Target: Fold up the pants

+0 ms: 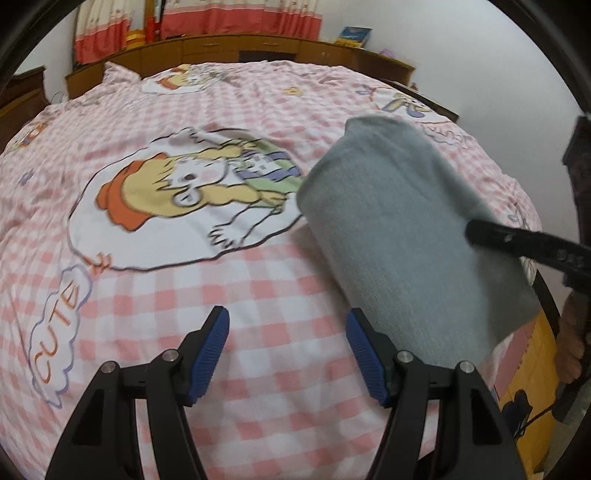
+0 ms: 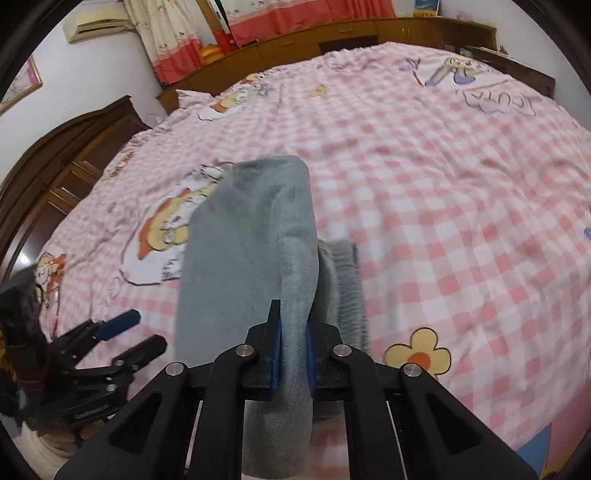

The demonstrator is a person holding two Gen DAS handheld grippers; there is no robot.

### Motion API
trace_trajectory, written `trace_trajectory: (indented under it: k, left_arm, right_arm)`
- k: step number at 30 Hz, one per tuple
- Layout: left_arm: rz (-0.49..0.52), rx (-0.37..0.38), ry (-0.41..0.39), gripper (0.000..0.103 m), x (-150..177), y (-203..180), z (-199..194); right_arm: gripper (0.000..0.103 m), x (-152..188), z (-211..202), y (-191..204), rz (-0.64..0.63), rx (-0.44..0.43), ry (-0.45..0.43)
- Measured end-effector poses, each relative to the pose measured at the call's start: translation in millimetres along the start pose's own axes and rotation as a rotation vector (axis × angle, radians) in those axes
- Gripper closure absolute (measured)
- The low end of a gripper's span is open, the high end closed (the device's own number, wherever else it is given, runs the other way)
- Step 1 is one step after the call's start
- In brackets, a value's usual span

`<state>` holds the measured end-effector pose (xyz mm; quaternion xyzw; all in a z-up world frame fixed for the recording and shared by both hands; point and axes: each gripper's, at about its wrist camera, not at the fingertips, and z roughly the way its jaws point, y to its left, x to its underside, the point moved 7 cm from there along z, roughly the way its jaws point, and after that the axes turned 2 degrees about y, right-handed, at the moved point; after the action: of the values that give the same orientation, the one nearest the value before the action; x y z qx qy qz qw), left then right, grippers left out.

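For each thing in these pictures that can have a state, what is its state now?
Left hand-held gripper: open, holding nothing.
Right hand-held gripper: shut on the grey pants.
Grey pants: folded, pinched at one edge.
Checked bedsheet: spread over the bed, slightly wrinkled.
Curtains: drawn closed.

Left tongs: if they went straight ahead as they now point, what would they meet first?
Probably the pink checked bedsheet ahead of the open left tongs; the grey pants lie right of that line, though depth is unclear.

A home bedroom: a wide bed (image 1: 258, 288) under a pink-and-white checked cartoon-print sheet, low wooden cabinets (image 1: 236, 50) along the far wall, red-and-cream curtains (image 2: 173, 40) above them, a wall air conditioner (image 2: 98, 22) in the corner, and a dark wooden wardrobe (image 2: 66, 162) beside the bed.
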<state>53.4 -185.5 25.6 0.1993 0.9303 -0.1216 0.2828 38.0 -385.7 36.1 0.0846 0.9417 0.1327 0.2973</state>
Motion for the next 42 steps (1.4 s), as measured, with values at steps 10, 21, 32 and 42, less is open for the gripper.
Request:
trace_trajectory:
  k: [10, 21, 32, 42]
  left_arm:
    - [0.036, 0.01, 0.01, 0.027, -5, -30, 38]
    - [-0.003, 0.101, -0.022, 0.027, -18, -35, 22]
    - [-0.176, 0.232, 0.066, 0.025, -17, -35, 62]
    - [-0.075, 0.274, 0.02, 0.071, -24, -60, 46]
  right_arm:
    - [0.063, 5, 25, -27, -0.071, 0.124, -0.001]
    - [0.062, 11, 15, -30, 0.011, 0.043, 0.018]
    - [0.062, 18, 43, -31, 0.083, -0.092, 0.021]
    - [0.076, 17, 9, -12, 0.099, -0.16, -0.052]
